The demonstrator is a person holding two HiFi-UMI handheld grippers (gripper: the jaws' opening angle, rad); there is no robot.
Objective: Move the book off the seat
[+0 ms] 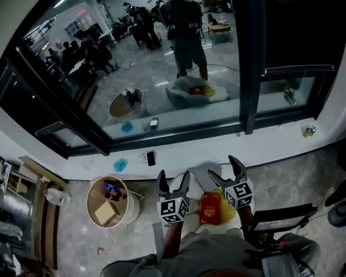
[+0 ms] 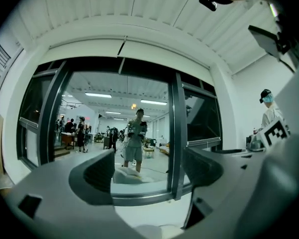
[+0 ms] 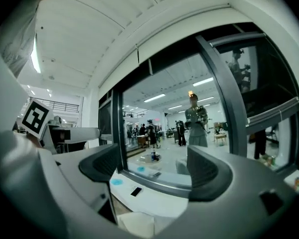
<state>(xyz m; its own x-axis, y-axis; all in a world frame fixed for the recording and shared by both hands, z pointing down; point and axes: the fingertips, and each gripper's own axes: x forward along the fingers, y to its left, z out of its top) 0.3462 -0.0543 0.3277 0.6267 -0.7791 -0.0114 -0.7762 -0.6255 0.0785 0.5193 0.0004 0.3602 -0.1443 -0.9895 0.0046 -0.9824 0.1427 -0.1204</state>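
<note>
A red book [image 1: 210,208] lies on a white cushioned seat [image 1: 199,174] just in front of me, with something yellow [image 1: 226,203] beside it. My left gripper [image 1: 173,183] hovers over the seat's left part, open and empty, left of the book. Above the book's right side, my right gripper [image 1: 227,171] is also open and empty. Both point at the window. In the left gripper view the jaws [image 2: 148,171] stand apart with only the window between them. The right gripper view shows the same for its jaws [image 3: 154,166]. The book is hidden in both gripper views.
A white windowsill [image 1: 179,152] with a dark phone [image 1: 150,158] and a blue object [image 1: 120,165] runs ahead, below a large dark-framed window [image 1: 249,56]. A round wooden table [image 1: 106,203] with small items stands left. A dark chair [image 1: 279,218] is at the right.
</note>
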